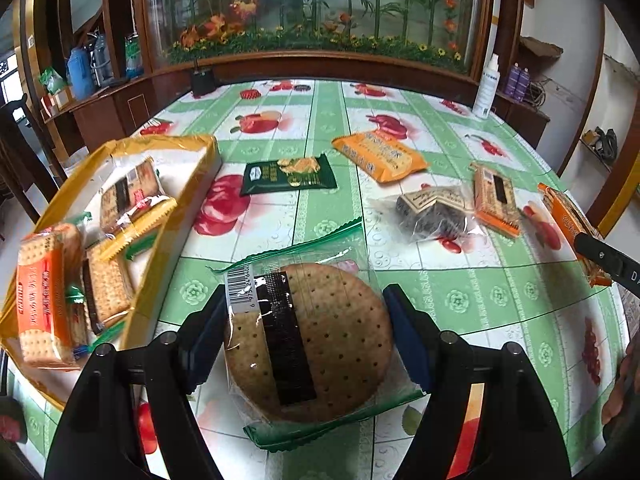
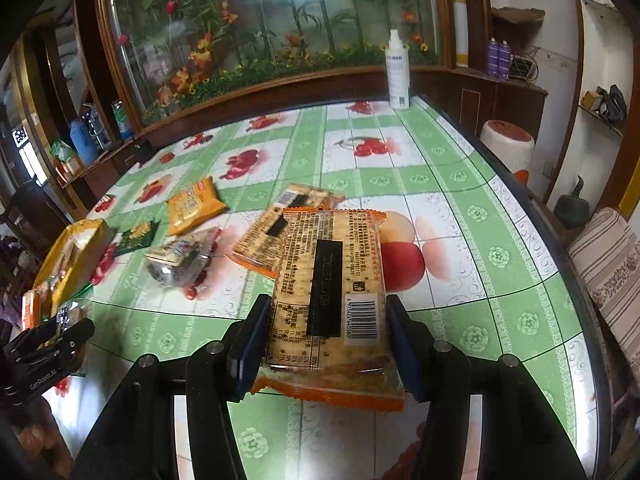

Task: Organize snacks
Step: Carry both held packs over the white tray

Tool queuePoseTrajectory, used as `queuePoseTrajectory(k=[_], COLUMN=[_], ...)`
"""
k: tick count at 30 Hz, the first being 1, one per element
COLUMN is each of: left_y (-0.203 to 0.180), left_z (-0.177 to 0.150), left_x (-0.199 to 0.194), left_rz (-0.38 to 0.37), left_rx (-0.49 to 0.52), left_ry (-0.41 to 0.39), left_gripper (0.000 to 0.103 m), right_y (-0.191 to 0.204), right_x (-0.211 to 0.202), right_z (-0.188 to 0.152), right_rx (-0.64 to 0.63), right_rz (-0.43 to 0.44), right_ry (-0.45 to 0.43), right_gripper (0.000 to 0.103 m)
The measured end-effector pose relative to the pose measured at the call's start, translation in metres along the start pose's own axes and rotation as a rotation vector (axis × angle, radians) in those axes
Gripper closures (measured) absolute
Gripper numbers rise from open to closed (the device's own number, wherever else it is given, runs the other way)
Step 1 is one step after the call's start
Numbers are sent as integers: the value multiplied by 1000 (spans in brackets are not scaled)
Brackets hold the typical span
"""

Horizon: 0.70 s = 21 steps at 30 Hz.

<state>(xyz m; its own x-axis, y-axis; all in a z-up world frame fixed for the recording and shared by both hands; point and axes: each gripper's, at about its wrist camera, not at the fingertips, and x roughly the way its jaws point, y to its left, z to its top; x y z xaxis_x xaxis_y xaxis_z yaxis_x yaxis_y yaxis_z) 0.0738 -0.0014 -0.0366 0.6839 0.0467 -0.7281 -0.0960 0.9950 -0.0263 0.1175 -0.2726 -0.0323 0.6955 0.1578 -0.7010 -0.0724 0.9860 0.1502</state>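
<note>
My left gripper [image 1: 306, 316] is shut on a round-biscuit pack with green edges [image 1: 316, 332], held above the table beside the yellow box [image 1: 188, 216]. The box holds several cracker packs [image 1: 52, 300]. My right gripper [image 2: 326, 328] is shut on an orange cracker pack [image 2: 332, 292], held above the table; this pack also shows at the right edge of the left wrist view [image 1: 572, 224]. Loose on the table lie a dark green packet [image 1: 288, 174], an orange packet [image 1: 380, 154], a clear dark-snack bag [image 1: 436, 210] and another orange cracker pack [image 1: 496, 198].
The table has a green fruit-print cloth [image 1: 460, 300]. A white spray bottle [image 2: 397, 72] stands at the far right edge. A small black object [image 1: 202, 80] stands at the far edge. A wood-framed glass display [image 1: 312, 12] is behind the table; a striped cushion [image 2: 612, 276] lies right.
</note>
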Motion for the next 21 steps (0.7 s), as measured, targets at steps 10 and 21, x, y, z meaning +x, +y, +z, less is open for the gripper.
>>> queuePoseTrajectory(k=[10, 21], left_y=[25, 79], left_z=[5, 4], left_x=[-21, -33], left_rz=[45, 119], left_rx=[-38, -124], left_ry=[-49, -69], left_gripper=[27, 27], right_y=[42, 130], right_x=[-23, -17], right_z=[9, 13], right_rx=[-65, -179], right_rz=[72, 215], right_ry=[-50, -46], right_gripper=[45, 46])
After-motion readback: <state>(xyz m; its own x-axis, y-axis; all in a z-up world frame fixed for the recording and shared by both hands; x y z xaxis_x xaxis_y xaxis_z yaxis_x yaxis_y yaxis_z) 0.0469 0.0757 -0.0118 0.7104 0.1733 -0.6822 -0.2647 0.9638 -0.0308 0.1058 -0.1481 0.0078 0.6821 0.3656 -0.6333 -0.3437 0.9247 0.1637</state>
